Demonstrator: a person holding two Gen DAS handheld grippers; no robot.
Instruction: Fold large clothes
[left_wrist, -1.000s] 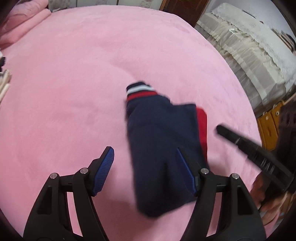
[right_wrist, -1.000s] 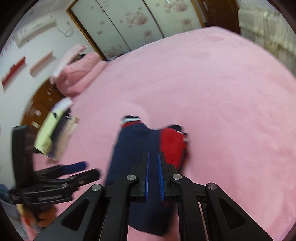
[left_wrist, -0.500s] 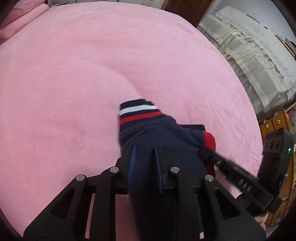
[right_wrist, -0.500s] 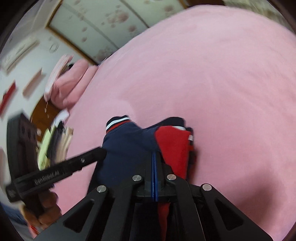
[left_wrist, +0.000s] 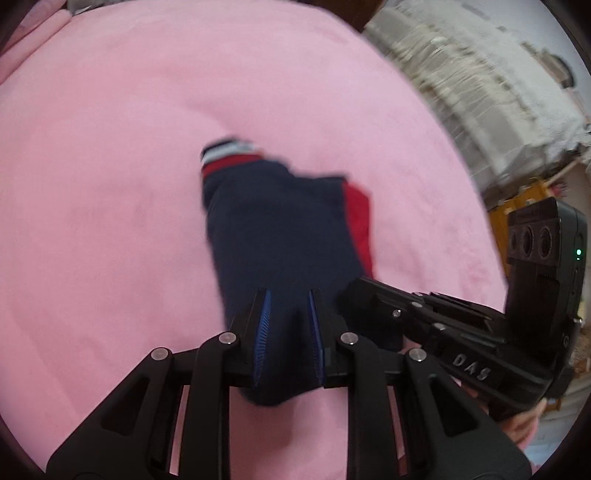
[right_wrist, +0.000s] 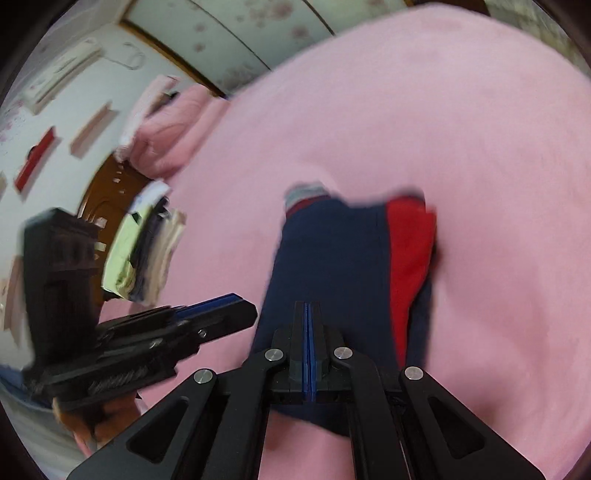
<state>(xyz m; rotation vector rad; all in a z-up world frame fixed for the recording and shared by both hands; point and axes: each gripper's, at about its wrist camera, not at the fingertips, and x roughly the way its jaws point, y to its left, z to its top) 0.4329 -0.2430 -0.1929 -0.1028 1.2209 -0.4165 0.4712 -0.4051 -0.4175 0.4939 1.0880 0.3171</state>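
Right now both tools reach forward over the near end of a folded navy garment (left_wrist: 280, 236) lying on the pink plush bedspread (left_wrist: 110, 184). The left gripper (left_wrist: 287, 295) is narrowed, its blue ribbed pads pinching a fold of the navy cloth between them. The right gripper (right_wrist: 307, 306) is pressed fully together over the same near edge; whether cloth sits between its pads is hard to tell. From the left camera the right tool enters at 4 o'clock, angled toward the garment's near right corner, with a bit of hand showing under it. From the right camera the left tool lies at 8 o'clock, blurred.

Both views are smeared by motion, so the fabric's weave is unreadable. The garment's near hem is hidden under the fingers.

The garment forms a long soft rectangle running toward 12 o'clock, ending in a ribbed cuff (left_wrist: 229, 151) striped white, red and navy. A red panel (right_wrist: 410, 254) runs along its right side. At 9 o'clock in the right view sits a stack of folded clothes (right_wrist: 147, 251).
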